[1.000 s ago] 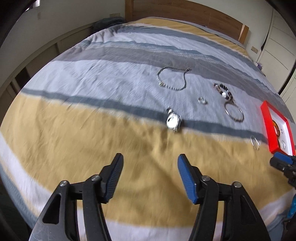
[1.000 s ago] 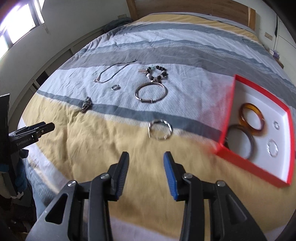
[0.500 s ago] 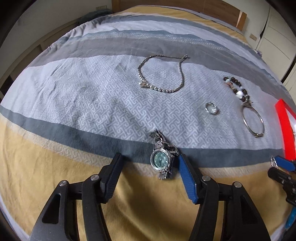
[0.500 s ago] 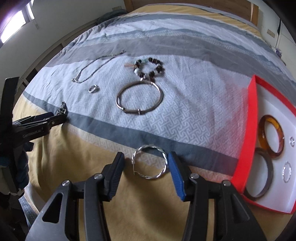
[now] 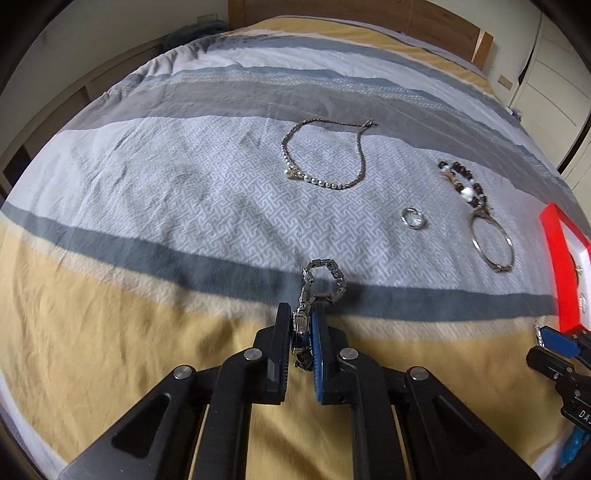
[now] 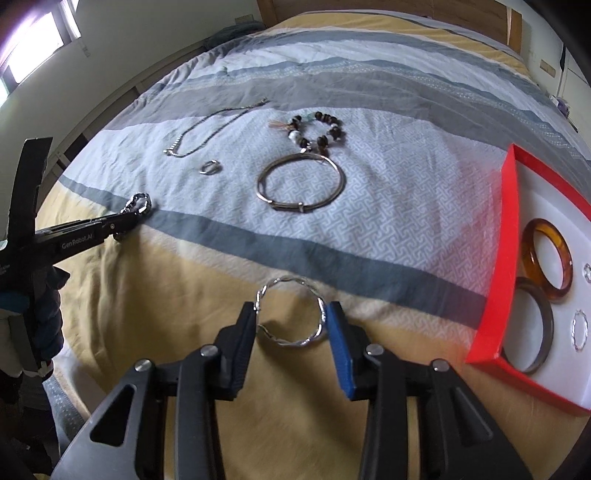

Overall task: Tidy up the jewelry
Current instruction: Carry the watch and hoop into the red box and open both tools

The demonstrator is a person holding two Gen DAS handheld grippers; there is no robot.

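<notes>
My left gripper [image 5: 300,321] is shut on a silver wristwatch [image 5: 322,282] whose band loops out ahead of the fingers; it also shows at the left of the right wrist view [image 6: 138,204]. My right gripper [image 6: 291,317] is shut on a twisted silver hoop [image 6: 290,314] lying on the yellow stripe of the bedspread. A red tray [image 6: 493,266] with a white lining holds an amber bangle [image 6: 546,269], a dark bangle [image 6: 535,332] and small rings.
On the patterned stripe lie a silver chain necklace [image 5: 325,158], a small ring [image 5: 413,218], a beaded bracelet [image 6: 317,129] and a plain silver bangle [image 6: 301,182]. The wooden headboard [image 5: 369,14] stands at the far end of the bed.
Both grippers moved forward and closed. The left closed on the watch and the right closed on the twisted hoop.
</notes>
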